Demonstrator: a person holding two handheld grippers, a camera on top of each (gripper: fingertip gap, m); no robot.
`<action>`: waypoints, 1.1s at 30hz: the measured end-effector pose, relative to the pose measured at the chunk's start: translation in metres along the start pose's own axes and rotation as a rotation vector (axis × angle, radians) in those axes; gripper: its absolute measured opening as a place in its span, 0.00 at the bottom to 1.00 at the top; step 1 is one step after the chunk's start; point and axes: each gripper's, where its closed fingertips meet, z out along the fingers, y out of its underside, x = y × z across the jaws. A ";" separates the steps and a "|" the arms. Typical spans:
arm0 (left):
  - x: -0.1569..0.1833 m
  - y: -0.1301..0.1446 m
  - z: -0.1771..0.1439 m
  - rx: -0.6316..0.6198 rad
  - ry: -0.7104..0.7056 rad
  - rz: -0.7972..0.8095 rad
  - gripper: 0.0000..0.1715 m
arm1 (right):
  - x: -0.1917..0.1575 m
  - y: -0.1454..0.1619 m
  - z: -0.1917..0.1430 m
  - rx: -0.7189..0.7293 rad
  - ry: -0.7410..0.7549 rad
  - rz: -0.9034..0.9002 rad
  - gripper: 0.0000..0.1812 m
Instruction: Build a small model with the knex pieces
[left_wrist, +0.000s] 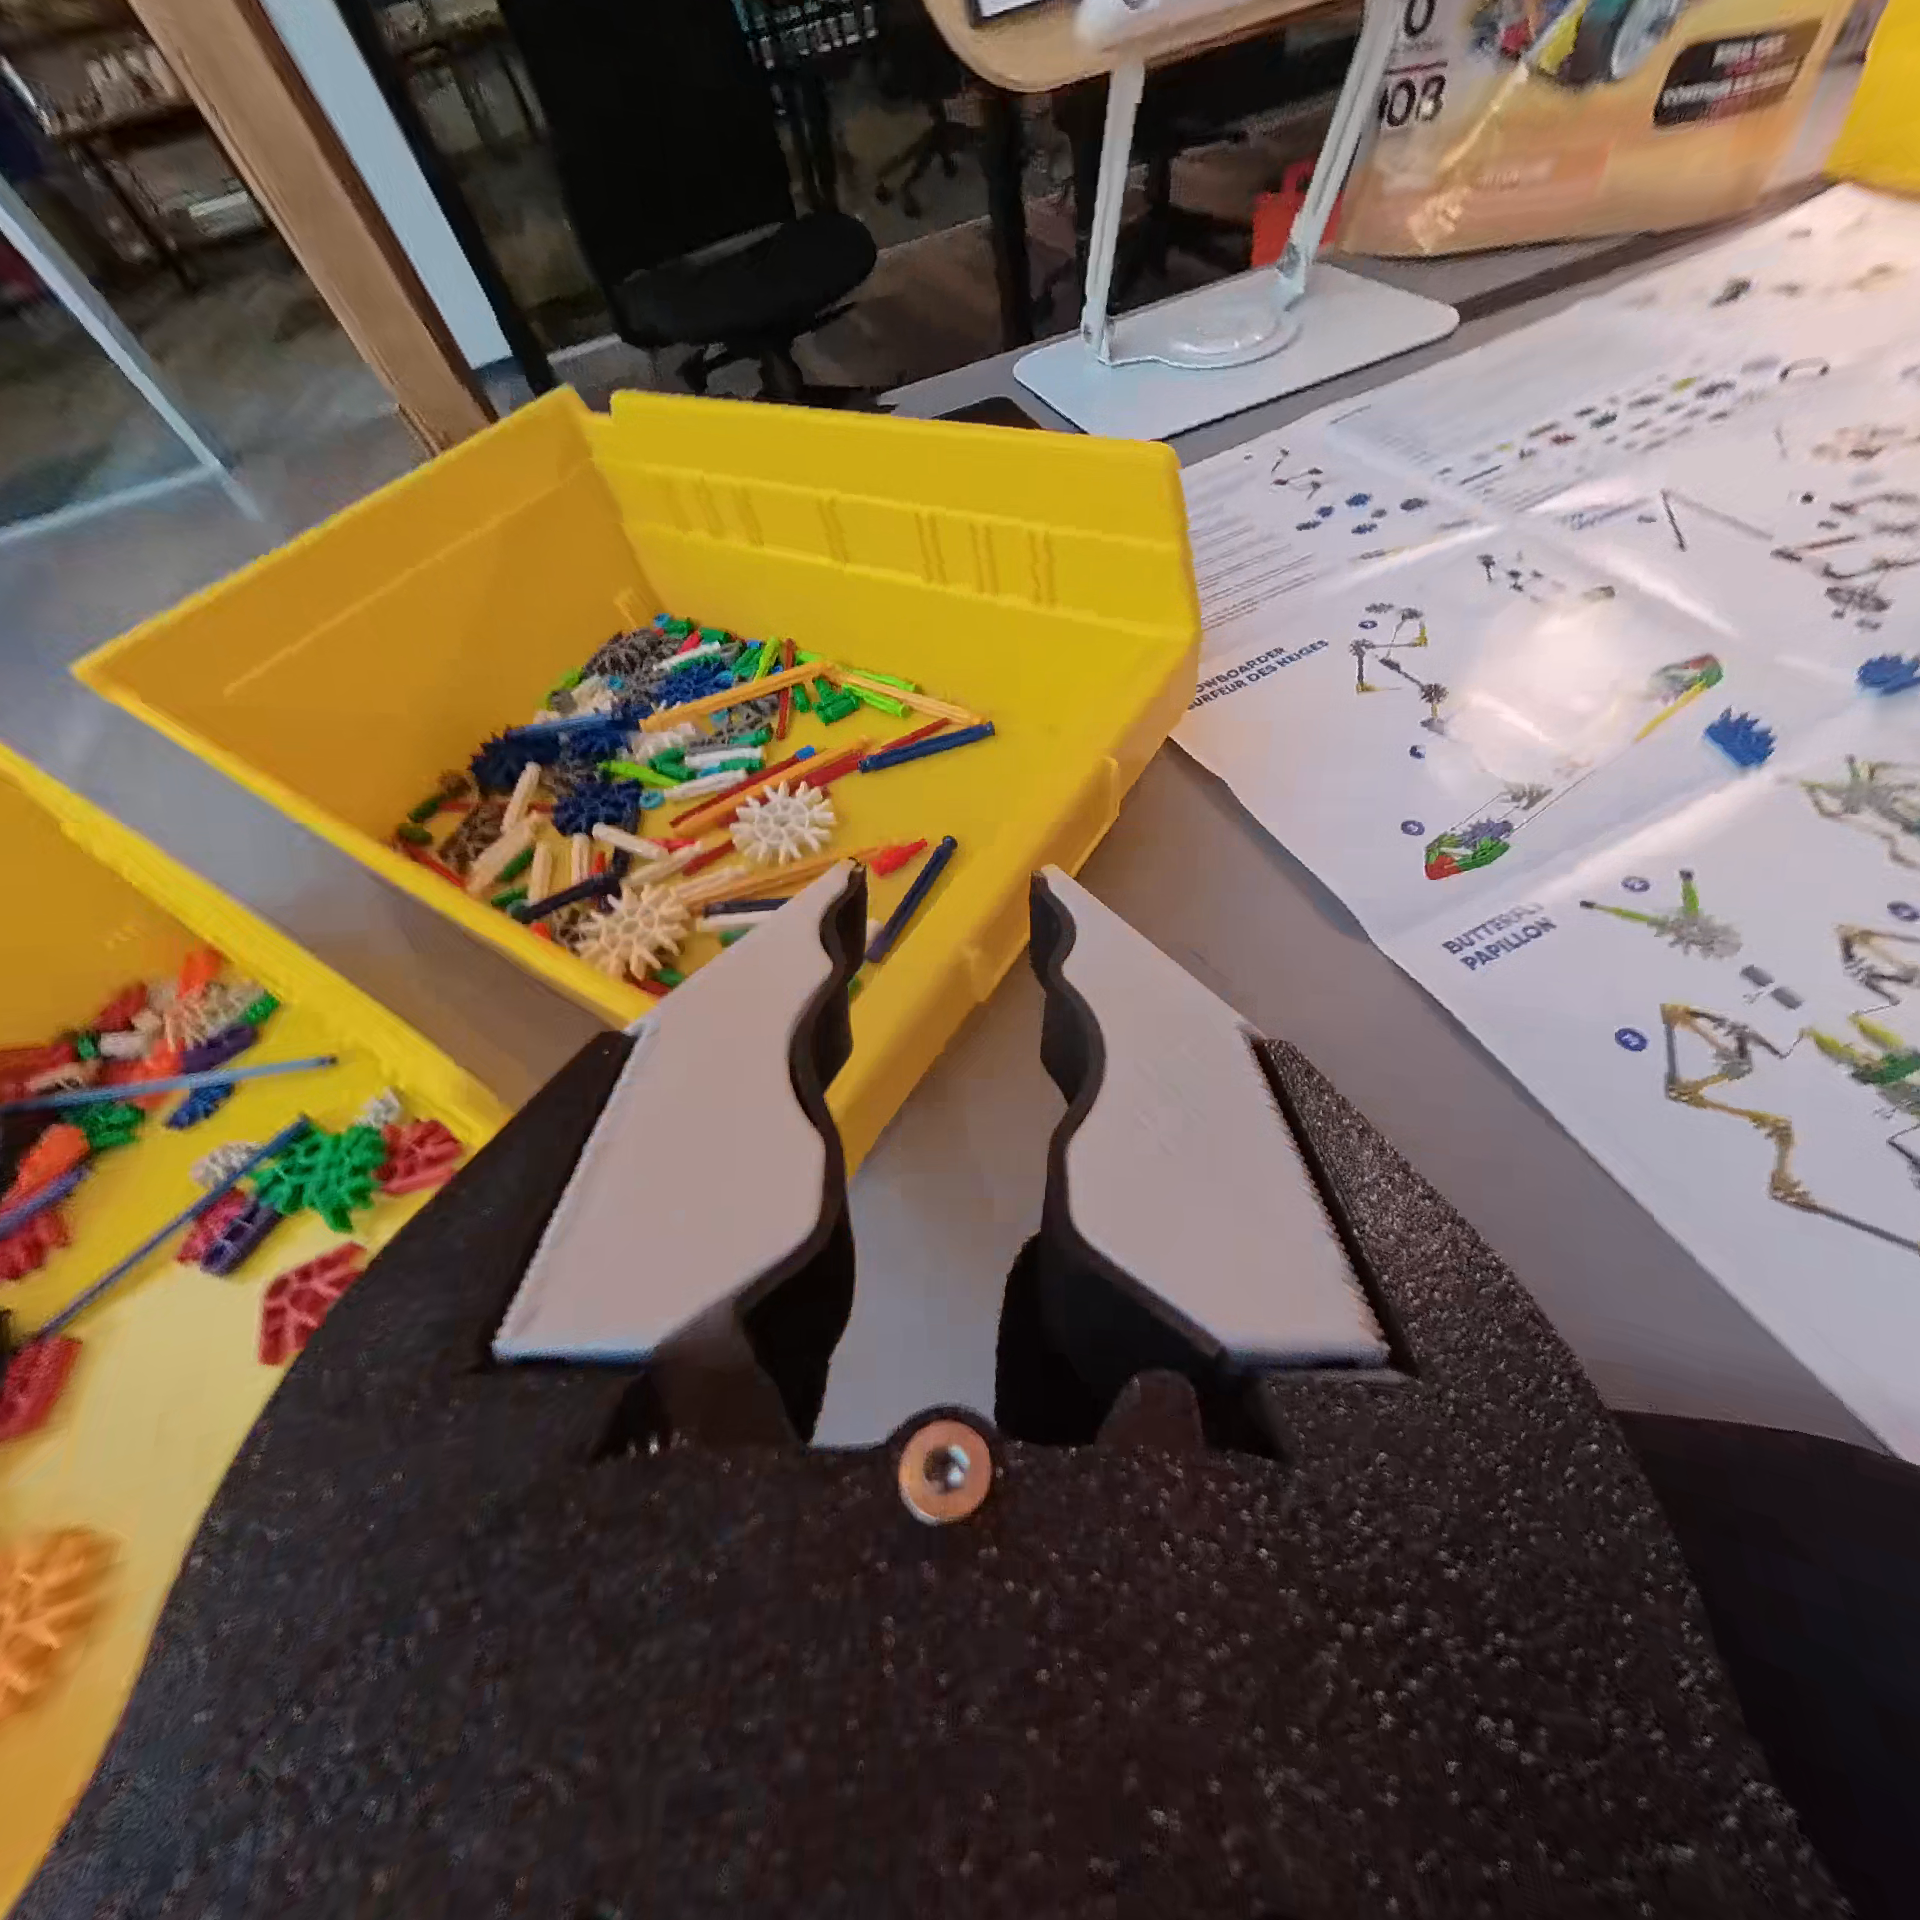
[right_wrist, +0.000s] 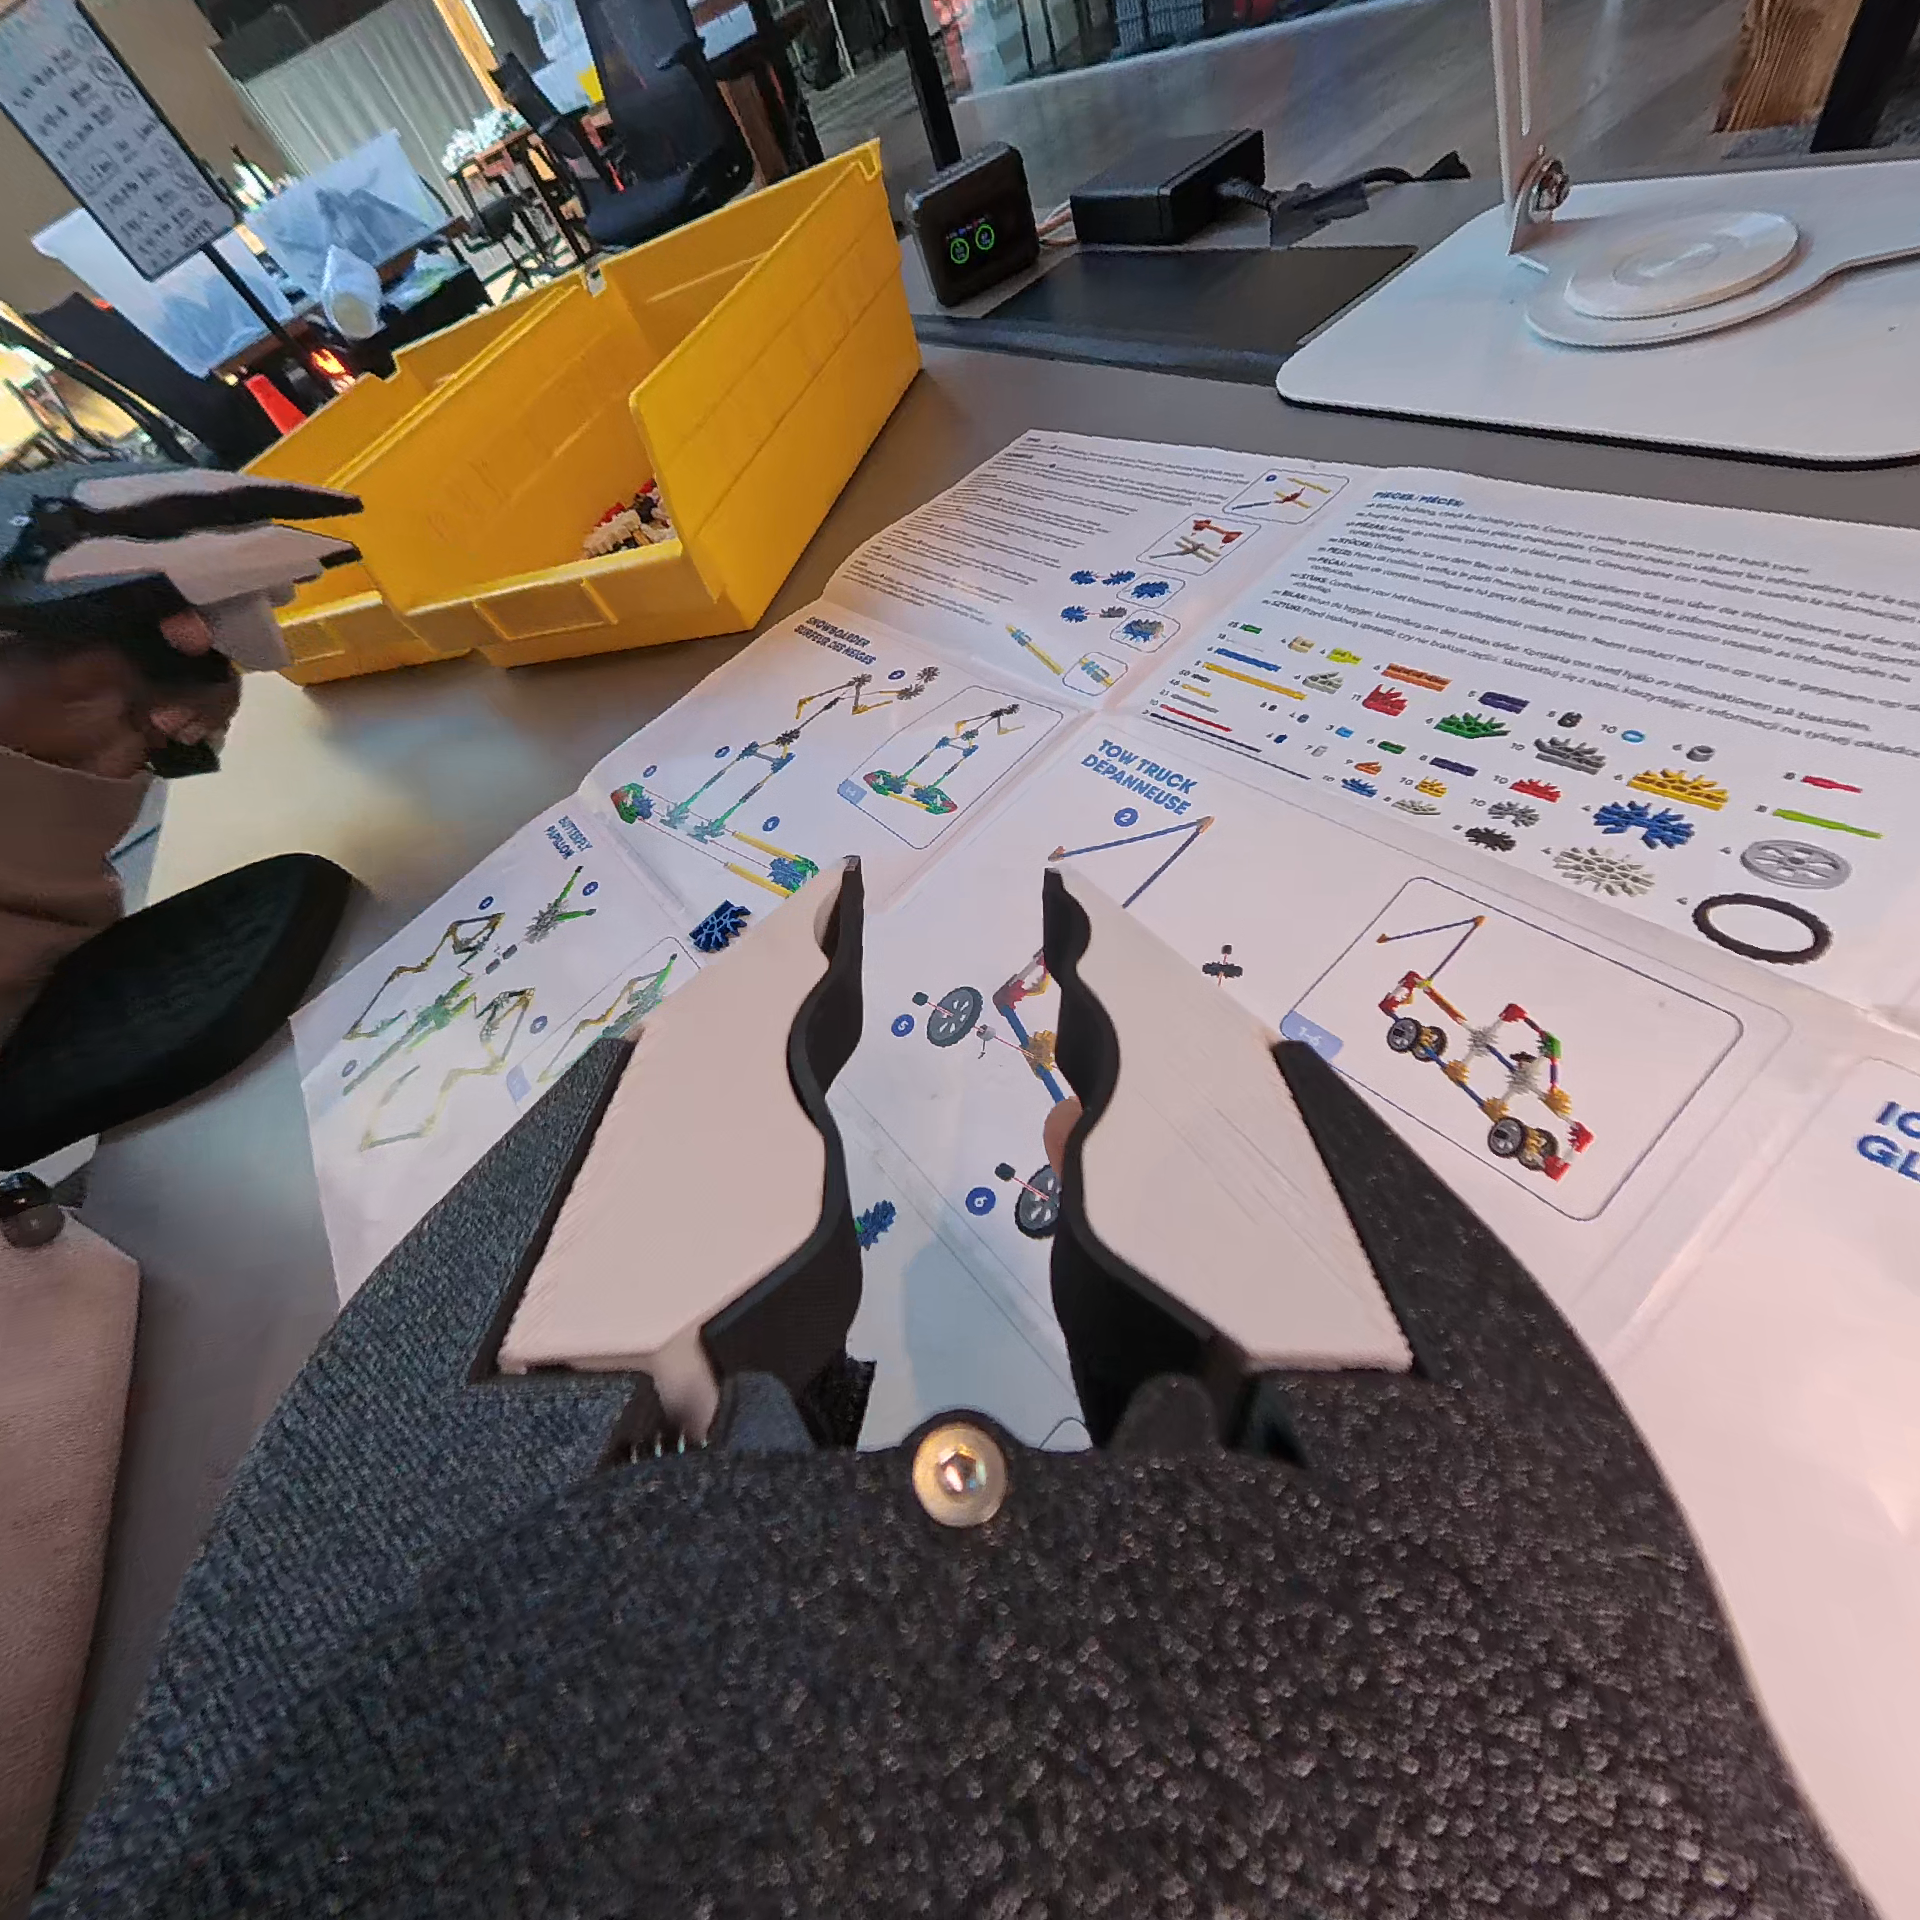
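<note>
Yellow plastic bin (left_wrist: 343, 665) of rods sits at eleven o'clock of my empty, wide-spread left gripper (left_wrist: 948, 894); my right gripper (right_wrist: 952, 883), likewise spread, hovers over the white instruction sheet (right_wrist: 1351, 935).

Grey table (right_wrist: 436, 748), two yellow bins (left_wrist: 894, 520), instruction sheet (right_wrist: 1195, 935), white lamp base (right_wrist: 1558, 343)

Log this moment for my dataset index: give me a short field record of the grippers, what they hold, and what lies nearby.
left gripper: open, empty, by the front corner of the yellow bin
bin contents: mixed coloured rods and connector pieces
second yellow bin: to its left, also holding pieces
right gripper: open, empty, above the instruction sheet
loose parts: blue connectors lying on the sheet
background: white stand base
</note>
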 end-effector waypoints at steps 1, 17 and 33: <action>-0.002 0.004 -0.004 0.003 0.002 -0.067 0.18 | -0.002 -0.002 -0.001 0.006 -0.003 -0.010 0.18; 0.018 0.009 0.028 -0.129 -0.059 -0.136 0.11 | 0.025 -0.016 -0.173 0.072 0.415 -0.316 0.18; 0.161 -0.071 0.119 -0.178 0.100 -0.048 0.14 | 0.220 0.047 -0.254 -0.423 0.859 -0.687 0.24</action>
